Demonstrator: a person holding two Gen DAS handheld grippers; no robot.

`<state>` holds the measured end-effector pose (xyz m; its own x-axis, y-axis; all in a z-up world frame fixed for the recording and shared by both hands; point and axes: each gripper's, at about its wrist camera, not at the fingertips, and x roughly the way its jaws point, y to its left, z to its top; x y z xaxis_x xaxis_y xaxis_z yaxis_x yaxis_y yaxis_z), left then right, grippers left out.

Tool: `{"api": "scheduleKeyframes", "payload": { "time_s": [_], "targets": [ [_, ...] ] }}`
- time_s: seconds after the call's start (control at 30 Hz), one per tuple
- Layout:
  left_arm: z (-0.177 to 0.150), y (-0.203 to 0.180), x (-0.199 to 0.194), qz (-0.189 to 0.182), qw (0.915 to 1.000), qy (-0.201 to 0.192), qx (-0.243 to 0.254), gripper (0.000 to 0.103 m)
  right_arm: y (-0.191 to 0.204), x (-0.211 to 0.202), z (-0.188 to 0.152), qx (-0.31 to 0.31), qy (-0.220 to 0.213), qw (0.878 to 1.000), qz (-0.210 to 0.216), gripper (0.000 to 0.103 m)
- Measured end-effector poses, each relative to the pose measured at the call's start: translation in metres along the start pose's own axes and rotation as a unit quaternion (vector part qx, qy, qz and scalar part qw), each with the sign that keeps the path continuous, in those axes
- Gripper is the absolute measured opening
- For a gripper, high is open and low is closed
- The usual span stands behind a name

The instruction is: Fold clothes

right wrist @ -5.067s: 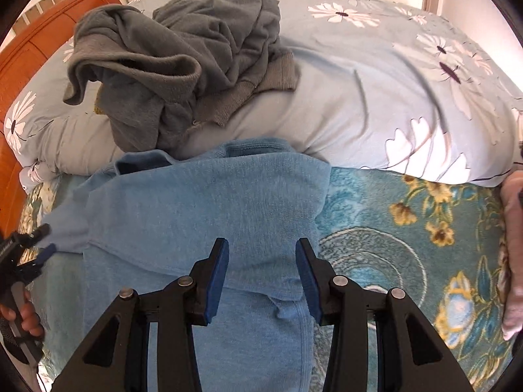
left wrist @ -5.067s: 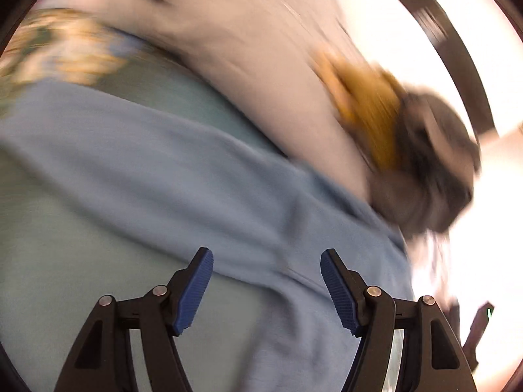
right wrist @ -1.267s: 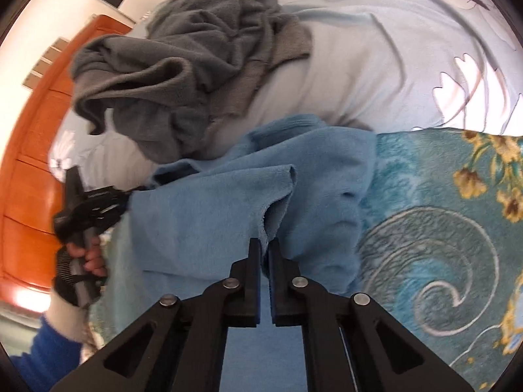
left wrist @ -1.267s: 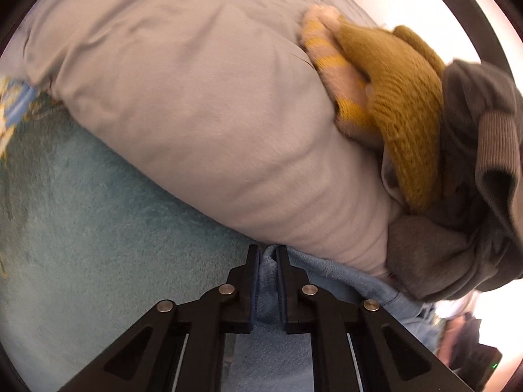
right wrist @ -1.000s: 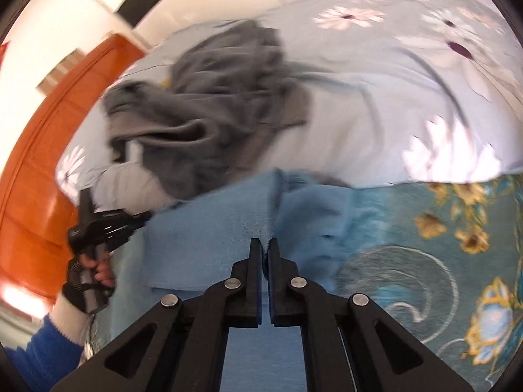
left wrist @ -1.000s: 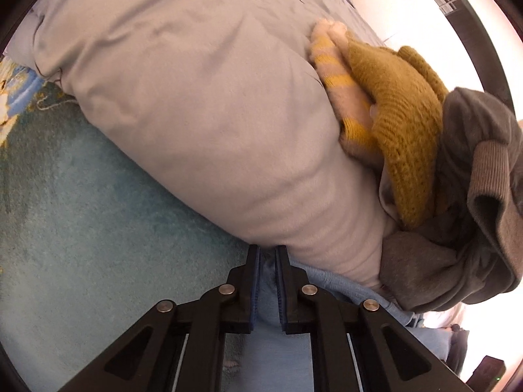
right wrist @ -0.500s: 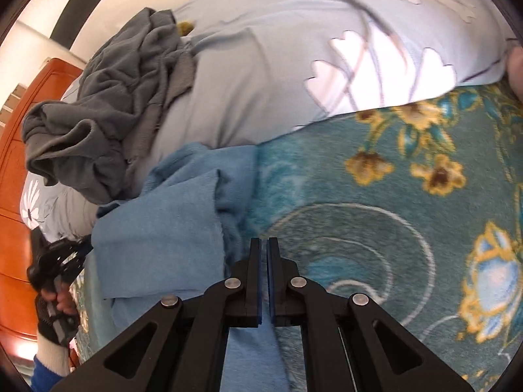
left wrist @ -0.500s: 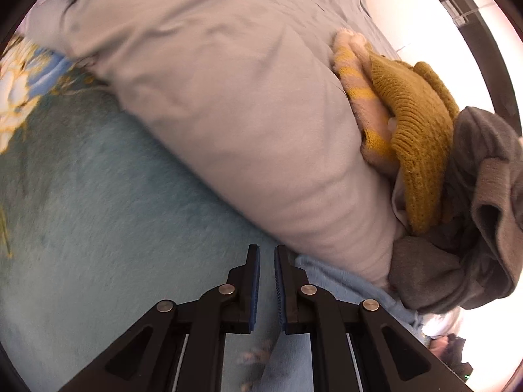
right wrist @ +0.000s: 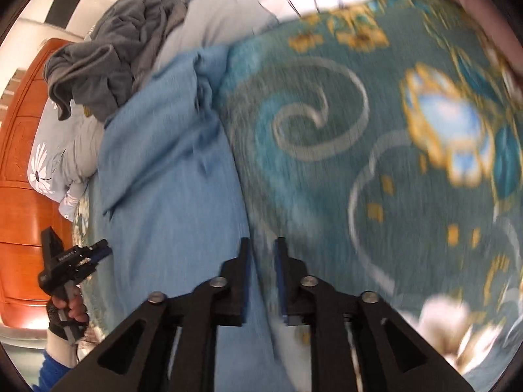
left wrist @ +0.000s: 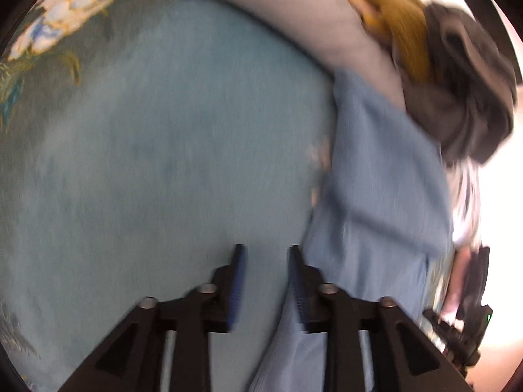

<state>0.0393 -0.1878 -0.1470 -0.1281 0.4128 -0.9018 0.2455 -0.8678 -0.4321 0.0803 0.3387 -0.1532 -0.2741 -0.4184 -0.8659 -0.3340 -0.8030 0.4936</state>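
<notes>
Blue garment [right wrist: 170, 170] let go, folded lengthwise on the bed [right wrist: 327, 150]

Half a second ago both grippers were pressed together at its edge; now the left gripper [left wrist: 266, 281] and right gripper [right wrist: 261, 274] stand spread and hold nothing (both views blurred). It lies as a narrow strip at centre-left of the right view, below the grey clothes [right wrist: 111, 49], so this fold looks laid.

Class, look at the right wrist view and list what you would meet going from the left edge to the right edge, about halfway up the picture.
Orange wooden headboard → flowered grey pillow → light blue garment → teal flowered bedspread.
</notes>
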Motion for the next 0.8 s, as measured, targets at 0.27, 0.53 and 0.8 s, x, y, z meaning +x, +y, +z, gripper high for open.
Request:
{"api": "scheduleKeyframes", "payload": {
  "time_s": [0.27, 0.53, 0.8],
  "targets": [
    [-0.047, -0.012, 0.008, 0.024, 0.9951, 0.088, 0.038, 0.064, -0.011, 0.004, -0.043, 0.023, 0.068, 0.997, 0.018, 0.022],
    [-0.071, -0.019, 0.006, 0.040, 0.9906, 0.105, 0.079, 0.065, -0.016, 0.010, -0.053, 0.038, 0.106, 0.993, 0.042, 0.022],
    [-0.082, -0.017, 0.000, -0.010, 0.9881, 0.116, 0.100, 0.049, -0.004, 0.012, -0.053, -0.009, 0.119, 0.992, 0.037, 0.007]
  ]
}}
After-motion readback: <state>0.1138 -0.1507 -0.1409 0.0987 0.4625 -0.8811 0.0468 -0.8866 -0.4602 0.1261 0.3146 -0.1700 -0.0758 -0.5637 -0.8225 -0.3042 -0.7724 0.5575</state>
